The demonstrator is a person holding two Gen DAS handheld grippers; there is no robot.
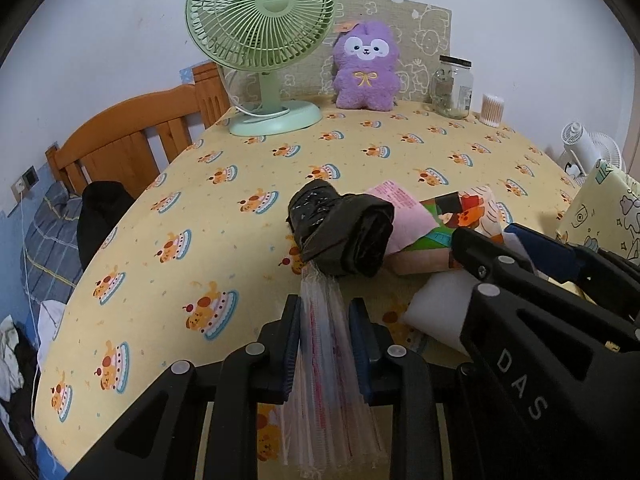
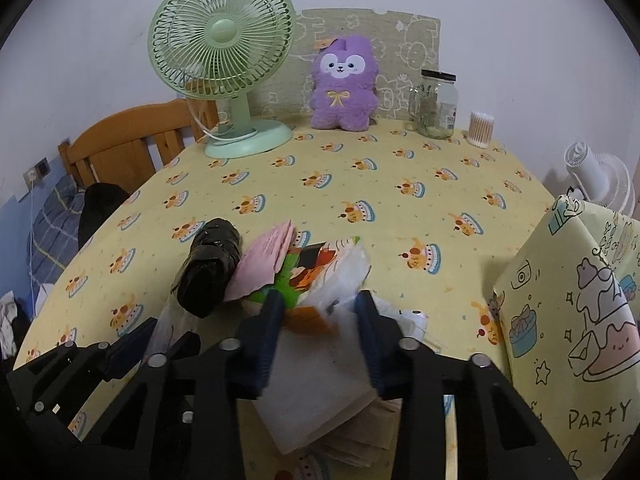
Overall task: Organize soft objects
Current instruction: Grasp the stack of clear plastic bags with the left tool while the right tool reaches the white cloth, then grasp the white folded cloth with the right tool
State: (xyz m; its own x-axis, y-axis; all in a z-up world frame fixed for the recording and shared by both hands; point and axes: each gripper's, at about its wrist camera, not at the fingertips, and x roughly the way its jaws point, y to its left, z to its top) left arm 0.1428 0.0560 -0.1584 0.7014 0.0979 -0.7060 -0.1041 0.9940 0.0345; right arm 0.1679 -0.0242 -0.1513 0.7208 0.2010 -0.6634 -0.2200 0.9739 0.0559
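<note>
A pile of soft things lies on the yellow tablecloth (image 1: 224, 216). A black roll of plastic bags (image 1: 340, 232) lies at its left, also in the right wrist view (image 2: 210, 270). Beside it are a pink cloth (image 1: 400, 216) and a colourful packet (image 2: 316, 264). My left gripper (image 1: 324, 312) is shut on a stack of clear plastic bags (image 1: 328, 360). My right gripper (image 2: 320, 304) is around a white pack of tissues (image 2: 316, 392), with small gaps showing beside the pack. It also shows in the left wrist view (image 1: 520, 256).
A green desk fan (image 1: 264, 40), a purple plush toy (image 1: 366, 68), a glass jar (image 1: 454, 88) and a cotton-swab tub (image 1: 492, 110) stand along the back edge. A cartoon-print gift bag (image 2: 572, 320) stands at the right. A wooden bed frame (image 1: 132, 136) is at left.
</note>
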